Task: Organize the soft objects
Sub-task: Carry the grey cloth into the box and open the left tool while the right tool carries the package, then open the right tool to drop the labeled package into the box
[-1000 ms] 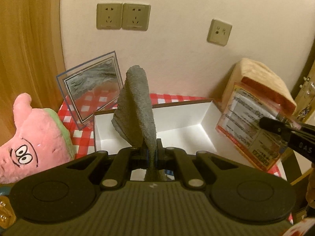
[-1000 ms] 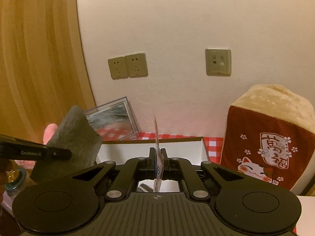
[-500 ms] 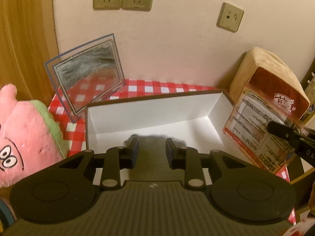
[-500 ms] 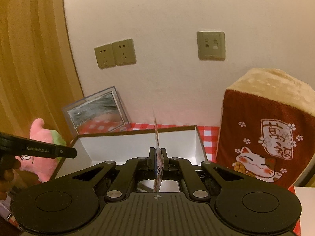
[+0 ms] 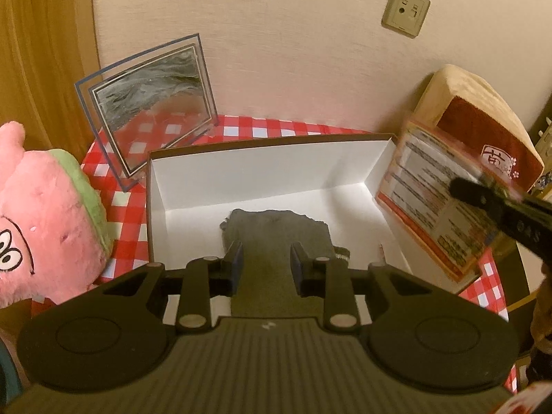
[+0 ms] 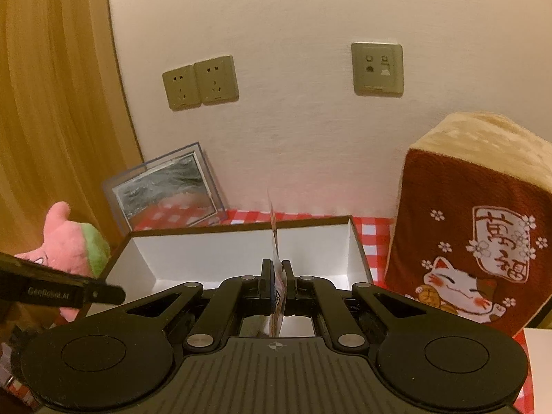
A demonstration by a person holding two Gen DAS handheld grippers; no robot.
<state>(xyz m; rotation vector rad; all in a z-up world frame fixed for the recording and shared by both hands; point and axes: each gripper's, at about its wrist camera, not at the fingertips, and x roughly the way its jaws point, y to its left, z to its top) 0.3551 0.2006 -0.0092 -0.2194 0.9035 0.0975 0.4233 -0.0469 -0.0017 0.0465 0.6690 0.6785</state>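
Observation:
A grey cloth lies crumpled on the floor of the white box, near its front wall. My left gripper hovers just above it, open, its pads apart and not pressing the cloth. My right gripper is shut on a flat orange printed packet, seen edge-on over the box. In the left wrist view the same packet hangs at the box's right end.
A pink plush toy sits left of the box on the red checked cloth. A glass picture frame leans against the wall behind. A brown cat-print cushion stands at the right. Wall sockets above.
A second ago my left gripper held the grey cloth upright; its jaws then opened and the cloth now lies in the box. Both grippers have sunk toward the box.

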